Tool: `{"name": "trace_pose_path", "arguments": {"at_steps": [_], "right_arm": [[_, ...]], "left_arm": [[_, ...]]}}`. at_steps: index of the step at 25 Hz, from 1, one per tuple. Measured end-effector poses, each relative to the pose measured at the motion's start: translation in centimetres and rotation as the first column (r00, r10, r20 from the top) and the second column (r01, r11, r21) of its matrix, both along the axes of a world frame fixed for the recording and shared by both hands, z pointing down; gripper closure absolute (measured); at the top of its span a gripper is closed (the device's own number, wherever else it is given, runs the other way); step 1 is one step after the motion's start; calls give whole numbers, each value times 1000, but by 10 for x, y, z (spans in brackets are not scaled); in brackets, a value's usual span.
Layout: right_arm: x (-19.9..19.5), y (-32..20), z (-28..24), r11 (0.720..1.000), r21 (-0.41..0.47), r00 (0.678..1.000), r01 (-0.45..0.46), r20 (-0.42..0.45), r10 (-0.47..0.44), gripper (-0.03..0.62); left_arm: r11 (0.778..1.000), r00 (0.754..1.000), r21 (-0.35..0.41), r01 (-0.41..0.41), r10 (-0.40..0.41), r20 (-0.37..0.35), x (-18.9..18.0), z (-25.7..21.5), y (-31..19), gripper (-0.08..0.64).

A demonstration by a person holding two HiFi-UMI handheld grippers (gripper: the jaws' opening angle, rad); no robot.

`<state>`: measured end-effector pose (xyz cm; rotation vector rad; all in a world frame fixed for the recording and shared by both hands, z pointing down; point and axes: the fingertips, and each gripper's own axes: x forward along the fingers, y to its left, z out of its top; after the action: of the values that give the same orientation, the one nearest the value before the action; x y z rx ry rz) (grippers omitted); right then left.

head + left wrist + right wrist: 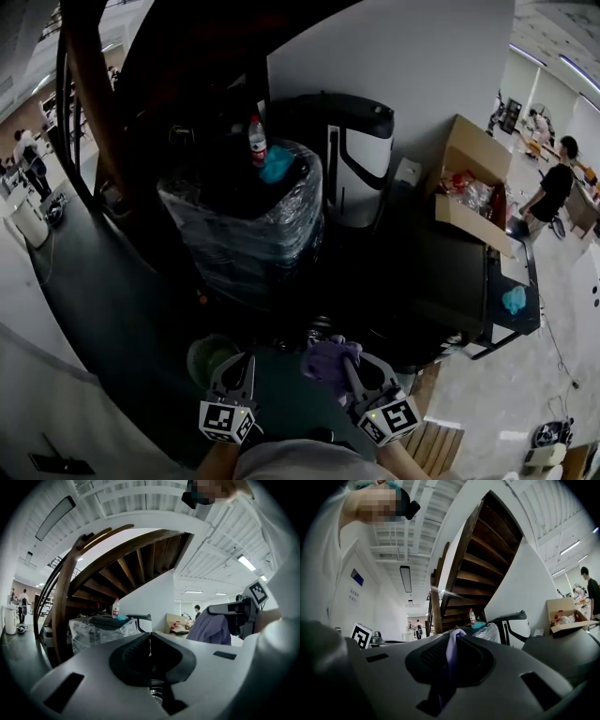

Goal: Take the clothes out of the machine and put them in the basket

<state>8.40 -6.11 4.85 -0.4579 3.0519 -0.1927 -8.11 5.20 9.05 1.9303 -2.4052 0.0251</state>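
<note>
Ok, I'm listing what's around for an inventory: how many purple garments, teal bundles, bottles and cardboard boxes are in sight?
purple garment: 1
teal bundles: 2
bottle: 1
cardboard box: 1
Total: 5

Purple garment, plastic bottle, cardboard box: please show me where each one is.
purple garment [328,361], head view, its bunched middle.
plastic bottle [257,142], head view, its red label.
cardboard box [472,150], head view, its raised flap.
</note>
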Motion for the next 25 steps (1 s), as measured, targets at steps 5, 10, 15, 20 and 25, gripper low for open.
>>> {"name": "trace_pose_path", "arguments": {"at_steps": [5, 10, 15, 20, 25], "right_arm": [[-74, 40, 1, 996, -3, 996, 90, -7, -90, 558], [-141, 80, 2, 987, 0, 987, 159, -16, -159, 558], [-202, 118, 6, 977, 6, 977, 213, -33, -212, 558], [-255, 157, 10, 964, 27, 963, 265, -53, -263, 557], [-298, 187, 12, 949, 51, 949, 310, -71, -306, 557]], "left_arm": [[995, 995, 0, 95, -95, 0, -64, 0, 55, 538], [988, 987, -14, 156, -156, -22, -121, 4, 101, 538], [975, 974, -19, 223, -223, -24, -179, 10, 151, 538], [960, 958, -20, 278, -279, -62, -224, 24, 202, 538], [943, 941, 1, 332, -331, -63, -256, 26, 246, 538]]}}
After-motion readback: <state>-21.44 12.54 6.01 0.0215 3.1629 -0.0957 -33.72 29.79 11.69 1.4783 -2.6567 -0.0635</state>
